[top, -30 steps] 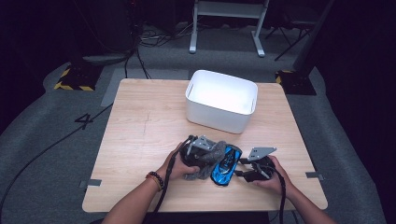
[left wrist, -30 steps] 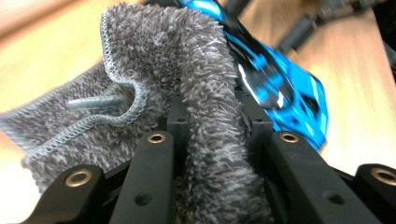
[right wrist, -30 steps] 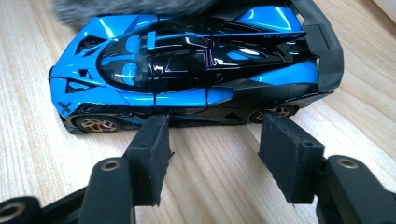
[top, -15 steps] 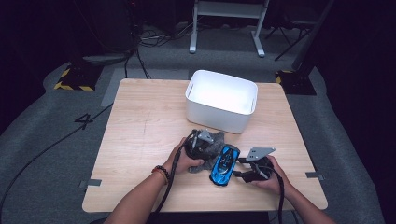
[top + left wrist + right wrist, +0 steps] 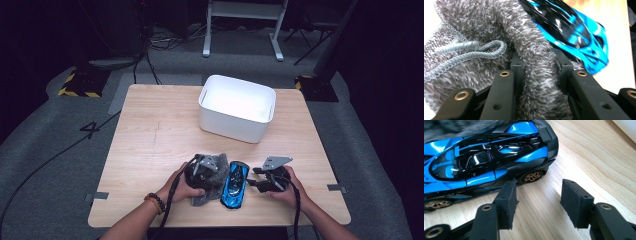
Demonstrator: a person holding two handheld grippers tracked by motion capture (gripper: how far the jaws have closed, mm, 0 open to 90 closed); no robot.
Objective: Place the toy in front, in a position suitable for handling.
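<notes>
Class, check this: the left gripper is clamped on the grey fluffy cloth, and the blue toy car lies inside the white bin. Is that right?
Not quite. The blue toy car lies on the table, not inside the white bin, as the high view shows. The left gripper is indeed clamped on the grey fluffy cloth.

grey cloth (image 5: pixel 207 181) half under left tool (image 5: pixel 204 170), car nose (image 5: pixel 429 182) cut off

The car (image 5: pixel 235 184) sits on the surface (image 5: pixel 150 130), the cloth (image 5: pixel 210 172) touching its left side, and the box (image 5: pixel 236 107) behind both.
</notes>
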